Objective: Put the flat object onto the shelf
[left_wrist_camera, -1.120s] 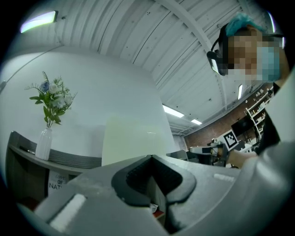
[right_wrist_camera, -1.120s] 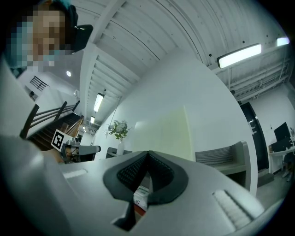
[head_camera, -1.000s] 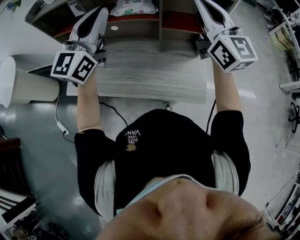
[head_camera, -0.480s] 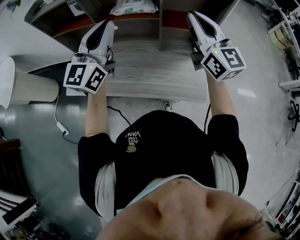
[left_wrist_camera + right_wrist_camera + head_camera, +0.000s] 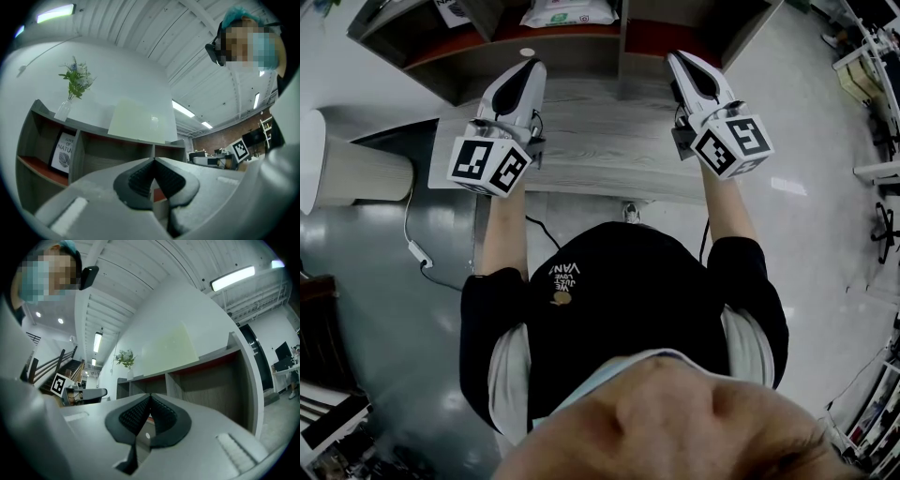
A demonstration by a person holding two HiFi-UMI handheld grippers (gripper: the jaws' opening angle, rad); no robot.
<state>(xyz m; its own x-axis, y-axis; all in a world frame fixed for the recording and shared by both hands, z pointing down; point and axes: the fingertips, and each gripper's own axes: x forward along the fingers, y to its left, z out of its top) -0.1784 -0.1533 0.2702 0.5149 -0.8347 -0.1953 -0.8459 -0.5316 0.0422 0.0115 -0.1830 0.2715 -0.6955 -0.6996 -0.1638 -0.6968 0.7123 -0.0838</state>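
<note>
Jaws pressed together, empty, on L gripper (image 5: pixel 153 160) & R gripper (image 5: pixel 150 395); ribbed black pads (image 5: pixel 139 181); woodgrain shelf (image 5: pixel 206 385).

Wood-grain tabletop (image 5: pixel 600 141) and the oddments around it

A small white disc (image 5: pixel 526 52) lies at the tabletop's far edge. A pale pleated cylinder (image 5: pixel 356 173) sits just past its left edge, and a white cable (image 5: pixel 414 246) trails on the grey floor (image 5: pixel 384 319) below. Farther back are a vase of flowers (image 5: pixel 75 82) and a framed leaf print (image 5: pixel 61 151).

"NATU" on framed print (image 5: pixel 61 151) — "VAN" on black shirt (image 5: pixel 628 309)
</note>
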